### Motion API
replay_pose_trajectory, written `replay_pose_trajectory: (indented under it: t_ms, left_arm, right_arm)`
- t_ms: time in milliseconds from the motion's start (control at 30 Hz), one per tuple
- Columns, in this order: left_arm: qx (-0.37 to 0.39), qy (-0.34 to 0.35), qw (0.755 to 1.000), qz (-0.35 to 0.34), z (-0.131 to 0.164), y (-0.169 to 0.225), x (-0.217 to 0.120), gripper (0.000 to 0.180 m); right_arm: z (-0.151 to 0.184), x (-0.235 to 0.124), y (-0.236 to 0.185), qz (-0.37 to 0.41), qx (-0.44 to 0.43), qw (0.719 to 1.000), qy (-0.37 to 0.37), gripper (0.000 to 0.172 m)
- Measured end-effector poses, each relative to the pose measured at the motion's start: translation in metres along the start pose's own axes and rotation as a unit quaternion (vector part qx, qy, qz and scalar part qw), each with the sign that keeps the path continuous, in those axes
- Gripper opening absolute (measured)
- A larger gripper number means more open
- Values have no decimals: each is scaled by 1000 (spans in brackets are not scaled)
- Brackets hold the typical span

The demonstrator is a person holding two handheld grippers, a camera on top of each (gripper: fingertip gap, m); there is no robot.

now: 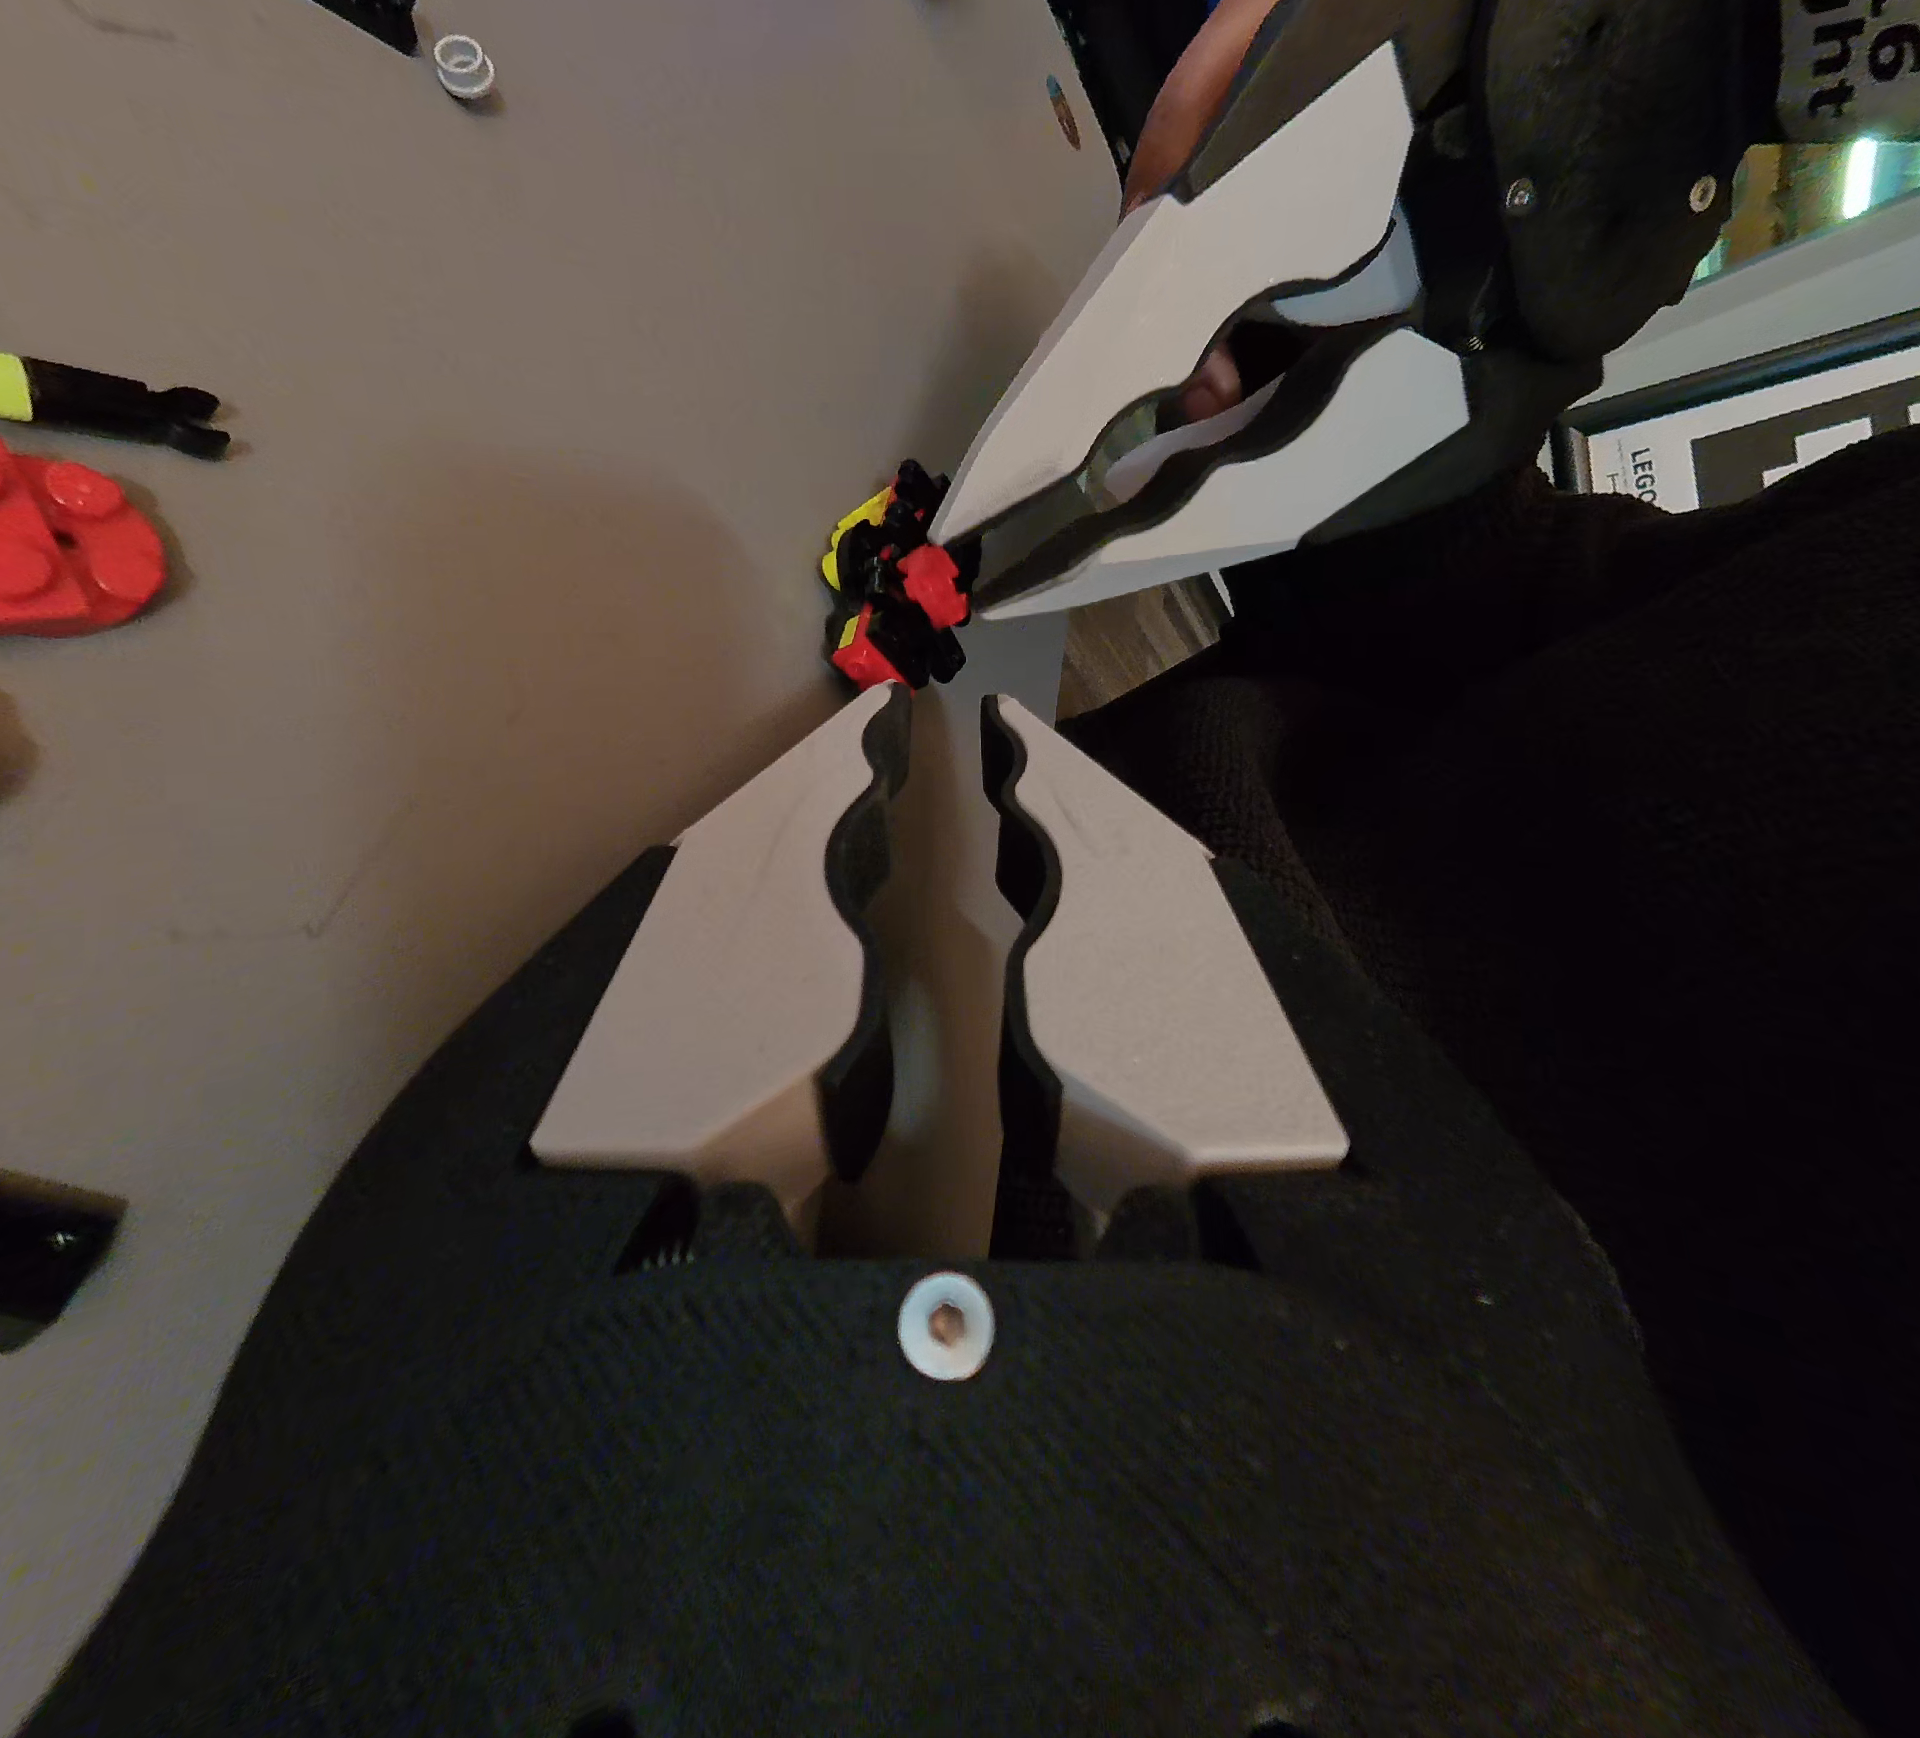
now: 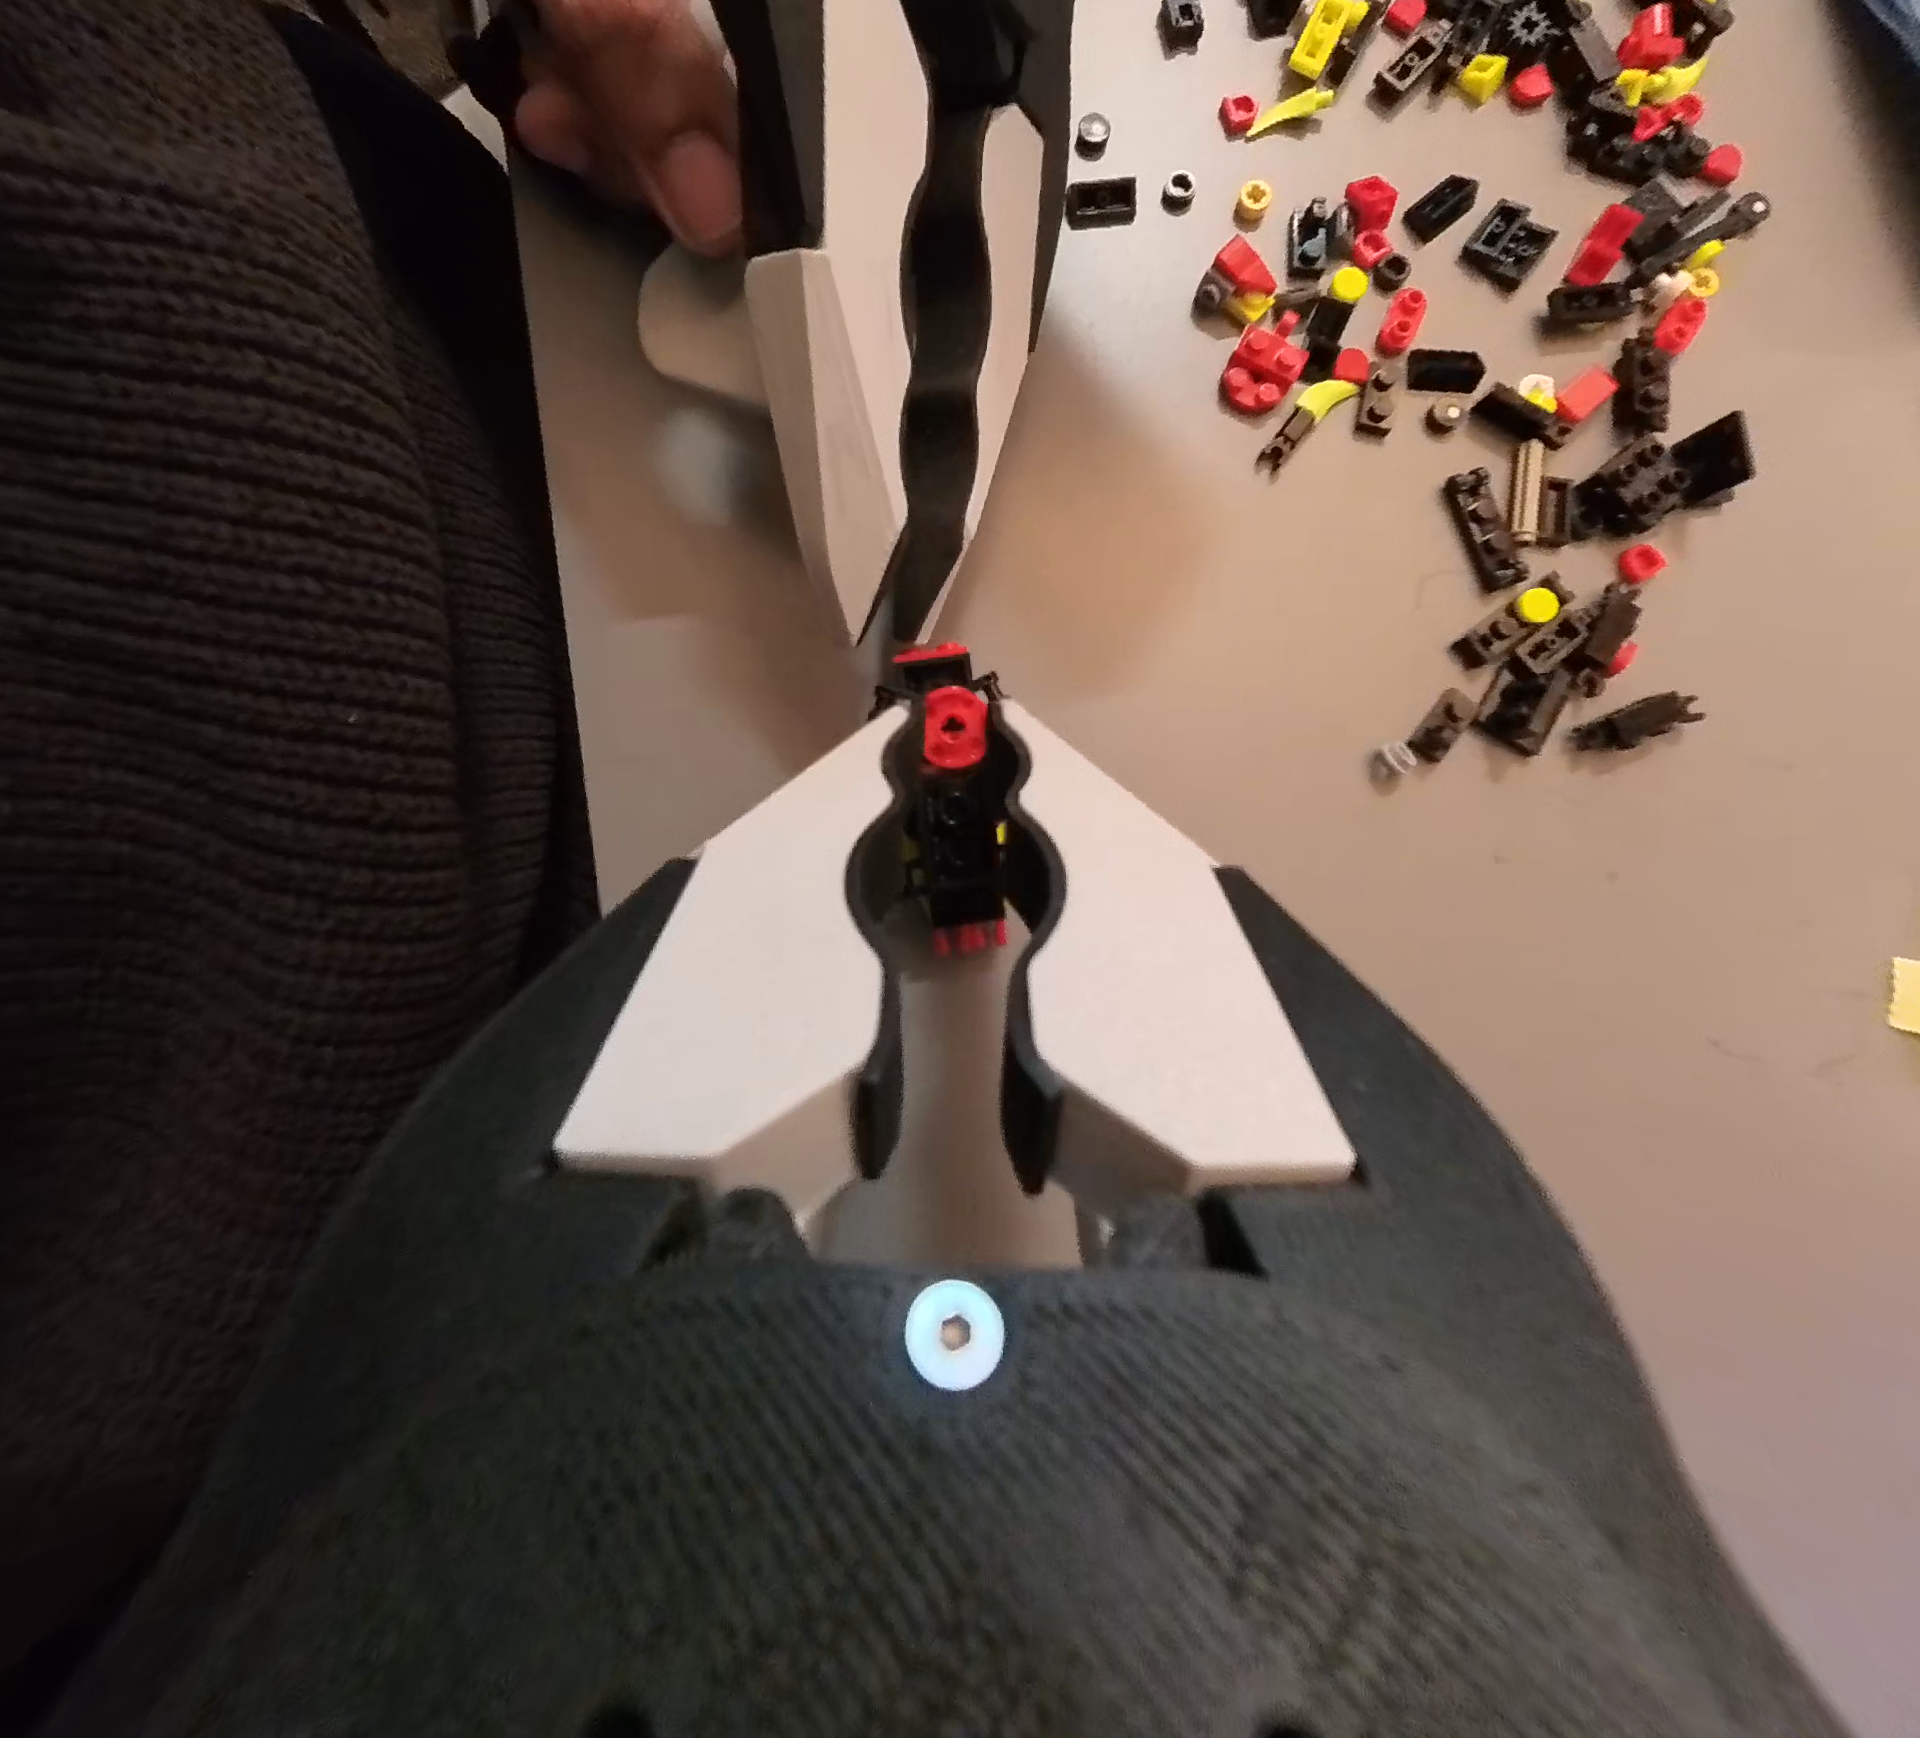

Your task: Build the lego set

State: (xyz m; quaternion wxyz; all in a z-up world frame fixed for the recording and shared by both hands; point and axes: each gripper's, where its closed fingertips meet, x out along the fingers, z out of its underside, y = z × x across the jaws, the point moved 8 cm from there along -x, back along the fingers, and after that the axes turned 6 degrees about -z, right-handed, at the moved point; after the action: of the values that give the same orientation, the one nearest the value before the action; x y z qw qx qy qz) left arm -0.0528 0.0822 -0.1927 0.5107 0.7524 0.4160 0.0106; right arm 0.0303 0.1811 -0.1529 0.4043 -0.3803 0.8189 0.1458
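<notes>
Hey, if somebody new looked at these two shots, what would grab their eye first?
Probably the small black, red and yellow brick assembly clamped in the right gripper at the table's near edge, with the left gripper right beside it. Next, the scatter of loose bricks farther out.

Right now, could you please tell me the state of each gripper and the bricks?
right gripper: shut on the brick model, pads on its red piece.
brick model: partly built, held.
left gripper: slightly open, nothing between its fingers, tip beside the model.
loose bricks: scattered on the table.
</notes>
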Motion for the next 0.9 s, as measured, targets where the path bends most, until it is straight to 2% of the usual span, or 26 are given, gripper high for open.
replay_pose_trajectory:
  t_ms: [433,900]
  left_arm:
    - [0,0,1000,0,0,0,0,11]
    - [2,-3,1000,-1,0,0,1,11]
  right_arm:
    - [1,2,0,-10,22,1000,-5,2]
    - [3,2,0,-17,45,999,-3,2]
